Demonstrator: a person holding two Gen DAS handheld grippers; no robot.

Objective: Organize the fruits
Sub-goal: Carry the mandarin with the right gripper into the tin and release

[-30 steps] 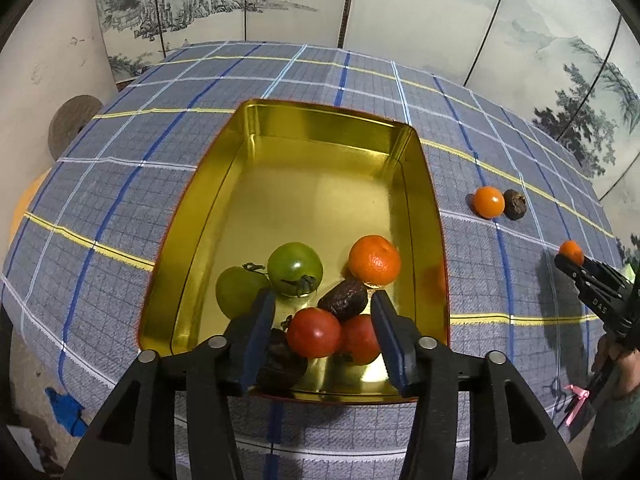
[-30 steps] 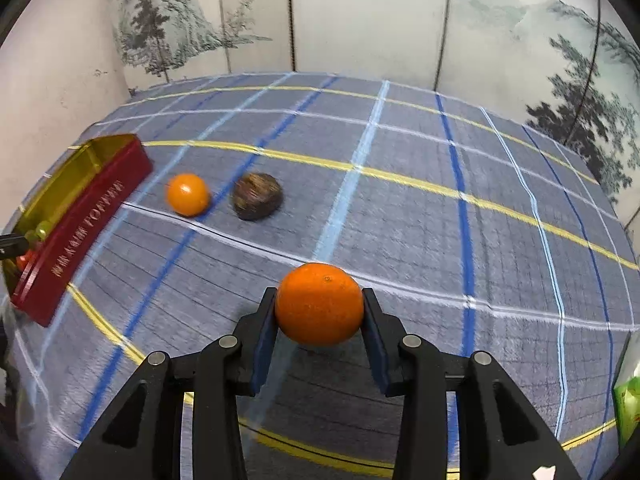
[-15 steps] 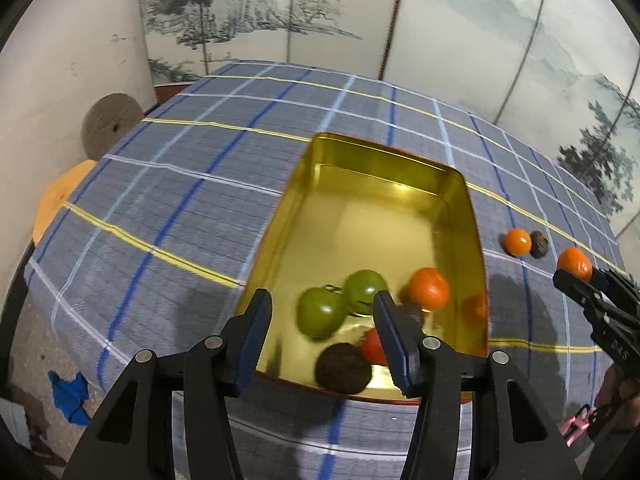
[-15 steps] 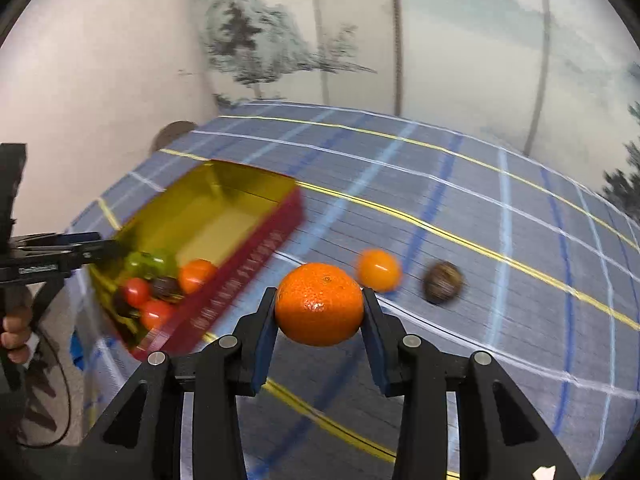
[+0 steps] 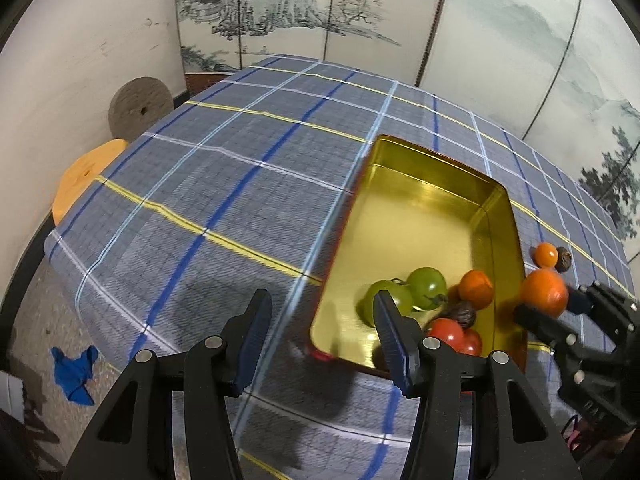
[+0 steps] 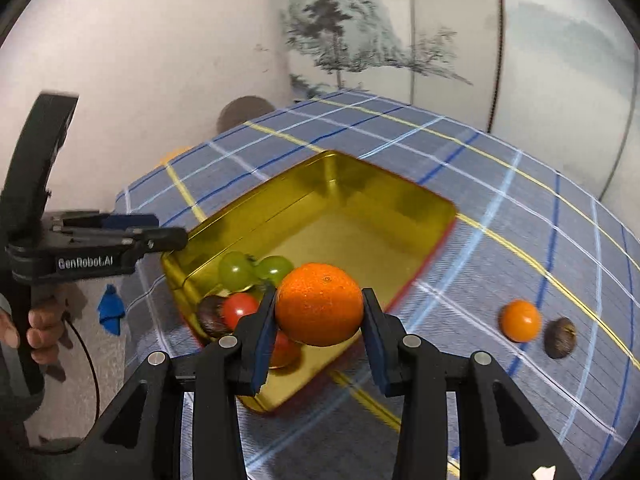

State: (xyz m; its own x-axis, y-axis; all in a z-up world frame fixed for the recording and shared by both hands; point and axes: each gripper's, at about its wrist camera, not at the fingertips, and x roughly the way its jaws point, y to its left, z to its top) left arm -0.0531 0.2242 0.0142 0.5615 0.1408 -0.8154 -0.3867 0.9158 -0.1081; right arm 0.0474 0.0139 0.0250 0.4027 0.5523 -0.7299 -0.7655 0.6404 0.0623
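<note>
A gold tin (image 5: 436,184) (image 6: 344,184) lies on the checked cloth and holds green tomatoes (image 5: 427,282) (image 6: 236,270), red tomatoes (image 5: 446,330) (image 6: 240,309), an orange fruit (image 5: 475,288) and a dark brown fruit (image 5: 460,314) (image 6: 210,314). My right gripper (image 6: 319,310) (image 5: 546,304) is shut on a large orange (image 6: 319,303) (image 5: 544,293), held above the tin's near right corner. My left gripper (image 5: 320,330) (image 6: 168,236) stands open and empty over the cloth at the tin's left front corner.
A small orange tomato (image 6: 520,320) (image 5: 546,255) and a dark brown fruit (image 6: 561,337) (image 5: 563,259) lie on the cloth right of the tin. Painted screens stand behind the table. An orange stool (image 5: 86,172), a grey disc (image 5: 140,106) and a blue rag (image 5: 76,372) sit off the left edge.
My right gripper has carried the orange leftward from the open cloth to the tin's edge. My left gripper has drawn back left from over the fruit, and its view has swung left.
</note>
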